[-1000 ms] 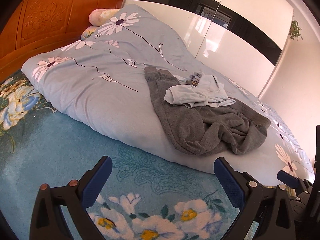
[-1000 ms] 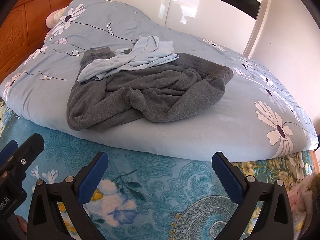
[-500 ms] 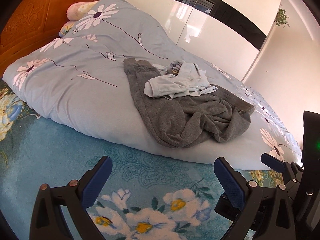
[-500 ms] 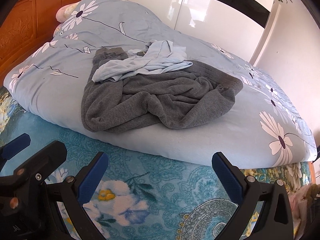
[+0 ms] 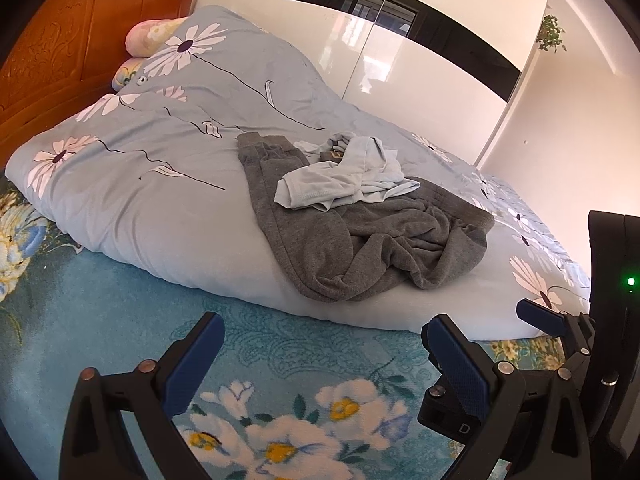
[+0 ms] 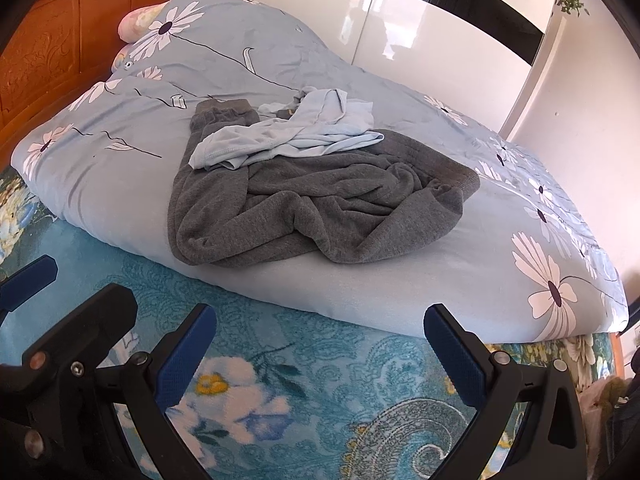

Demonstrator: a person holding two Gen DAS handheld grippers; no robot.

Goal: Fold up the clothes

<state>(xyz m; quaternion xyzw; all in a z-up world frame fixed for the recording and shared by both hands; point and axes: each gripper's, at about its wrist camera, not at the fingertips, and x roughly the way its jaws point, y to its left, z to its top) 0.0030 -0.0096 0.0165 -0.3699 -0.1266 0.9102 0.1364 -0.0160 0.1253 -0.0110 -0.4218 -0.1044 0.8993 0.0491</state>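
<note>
Two wide-open, empty claws, left claw (image 5: 320,364) and right claw (image 6: 320,354), hover short of the crumpled pale-blue cotton shirt (image 6: 288,132) lying ahead atop the rumpled grey fleece garment (image 6: 320,208); lifting the shirt first seems best.

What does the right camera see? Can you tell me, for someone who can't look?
A crumpled grey garment lies on a blue flowered quilt, with a light blue garment on top. Below, the right gripper hangs open and empty over a teal flowered rug.

Pillows (image 5: 144,40) half under duvet (image 5: 160,152), grey garment (image 6: 320,208) partly covered (pale top (image 6: 288,136) over it)
</note>
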